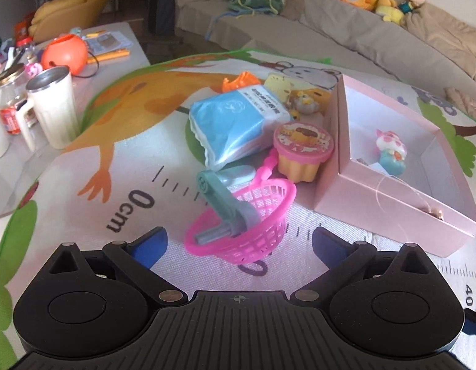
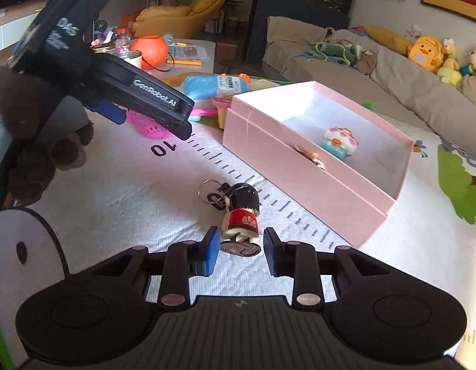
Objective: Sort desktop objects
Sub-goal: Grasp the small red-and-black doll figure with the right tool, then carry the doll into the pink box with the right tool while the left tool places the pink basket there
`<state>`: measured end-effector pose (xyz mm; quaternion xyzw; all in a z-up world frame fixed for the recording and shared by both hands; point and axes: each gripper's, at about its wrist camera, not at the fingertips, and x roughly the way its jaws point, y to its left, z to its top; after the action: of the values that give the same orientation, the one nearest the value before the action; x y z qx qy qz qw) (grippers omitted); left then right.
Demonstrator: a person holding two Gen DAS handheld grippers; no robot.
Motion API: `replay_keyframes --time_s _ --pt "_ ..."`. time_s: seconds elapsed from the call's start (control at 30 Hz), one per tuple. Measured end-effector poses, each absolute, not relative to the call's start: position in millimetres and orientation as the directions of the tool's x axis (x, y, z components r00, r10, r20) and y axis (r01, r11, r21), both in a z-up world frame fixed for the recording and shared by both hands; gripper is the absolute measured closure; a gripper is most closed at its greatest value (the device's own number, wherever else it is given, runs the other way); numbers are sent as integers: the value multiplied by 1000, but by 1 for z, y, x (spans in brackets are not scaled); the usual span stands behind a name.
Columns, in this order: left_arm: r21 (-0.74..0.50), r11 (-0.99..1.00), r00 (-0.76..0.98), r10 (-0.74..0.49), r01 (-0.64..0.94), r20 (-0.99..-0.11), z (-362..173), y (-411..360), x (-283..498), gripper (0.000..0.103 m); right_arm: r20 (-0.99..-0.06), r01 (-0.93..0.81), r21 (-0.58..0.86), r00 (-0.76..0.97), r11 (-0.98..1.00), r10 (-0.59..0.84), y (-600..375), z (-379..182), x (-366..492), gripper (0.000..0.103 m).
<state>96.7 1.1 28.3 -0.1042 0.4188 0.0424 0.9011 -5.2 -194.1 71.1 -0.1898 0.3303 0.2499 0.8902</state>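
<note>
I see a pink mesh basket (image 1: 242, 220) tipped on its side on the play mat, a grey-green handled tool (image 1: 225, 203) poking out of it. Just behind sits an orange pudding cup with a pink lid (image 1: 302, 151), touching a blue-and-white soft packet (image 1: 234, 126). On my right, the open pink box (image 2: 302, 166) holds one pastel figure (image 2: 339, 141). A small doll keychain (image 2: 241, 212), black hair and red dress, lies beside the box's near wall.

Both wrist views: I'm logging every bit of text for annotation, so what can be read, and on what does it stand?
"0cm": play mat, beside its ruler.
"40": mat ruler, right edge of the left view.
"10": mat ruler, right view.
"GenRobot.AI": left gripper.
"D4S": the same gripper's body; smaller print beneath is unreadable.
Blue packet: print too small to read.
</note>
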Motion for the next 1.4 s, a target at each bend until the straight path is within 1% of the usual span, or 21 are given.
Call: replay_keyframes --time_s 0.03,0.1,0.13,0.27,0.3,0.33,0.37,0.4,0.43,0.47,0.53,0.7,0.77,0.83,0.93,1.07,1.1,1.17,1.2,1.37,1.4 --pt "-141 976 640 -2 -165 -768 27 2 99 26 -675 -560 -177 668 810 314 -198 72 -9 69" --pt "-119 978 639 16 -169 -769 26 4 98 35 -661 -545 -171 681 821 315 -203 72 -14 59" --pt "-111 980 644 24 -167 -765 28 5 96 47 -660 -540 -164 682 826 315 -204 72 -14 59" --pt "-134 983 659 -20 -123 -752 35 10 79 52 -680 -529 -134 664 838 311 -199 65 -7 59" --pt "-174 980 667 -69 -92 -742 38 12 71 56 -682 -532 -132 661 837 313 -197 63 -7 59" --pt "-257 965 663 -160 -50 -731 42 15 64 65 -681 -536 -132 660 834 317 -194 63 -7 58" --pt "-359 933 647 -262 -19 -716 43 21 58 69 -681 -540 -131 659 832 320 -192 63 -7 58" --pt "-506 863 623 -392 -6 -676 43 31 50 69 -678 -543 -132 659 829 324 -190 63 -8 56" --pt "-606 795 614 -468 -21 -636 41 42 43 64 -676 -544 -133 661 828 326 -189 64 -9 55" --pt "-647 761 619 -485 -50 -618 40 50 37 62 -670 -544 -138 667 828 326 -188 64 -11 51" --pt "-618 776 644 -411 -123 -645 42 63 28 45 -659 -538 -148 680 830 323 -186 65 -14 46" --pt "-407 875 694 -122 -262 -710 54 85 14 26 -636 -525 -171 705 834 313 -184 67 -21 41" --pt "-370 897 716 -92 -243 -692 63 87 10 19 -627 -524 -166 710 835 321 -184 68 -23 38" --pt "-356 919 724 -127 -172 -678 70 76 9 7 -626 -526 -158 707 836 327 -185 70 -22 38" --pt "-225 974 736 -131 -29 -664 74 33 11 6 -629 -517 -148 707 843 324 -187 71 -17 38" --pt "71 997 761 33 18 -648 55 -23 33 6 -634 -500 -122 704 857 321 -189 70 -9 39" --pt "110 994 755 58 18 -653 48 -28 40 8 -638 -500 -119 701 858 320 -189 69 -7 43" --pt "128 991 733 66 29 -677 38 -33 50 20 -651 -487 -121 697 865 302 -187 66 1 52" --pt "118 992 726 54 38 -686 36 -32 51 26 -658 -481 -115 693 869 296 -186 65 5 52" --pt "92 995 729 32 43 -683 38 -17 32 27 -671 -456 -80 683 886 290 -178 59 26 52" --pt "86 995 728 27 44 -685 39 -14 25 27 -673 -455 -81 681 887 288 -175 57 30 57"
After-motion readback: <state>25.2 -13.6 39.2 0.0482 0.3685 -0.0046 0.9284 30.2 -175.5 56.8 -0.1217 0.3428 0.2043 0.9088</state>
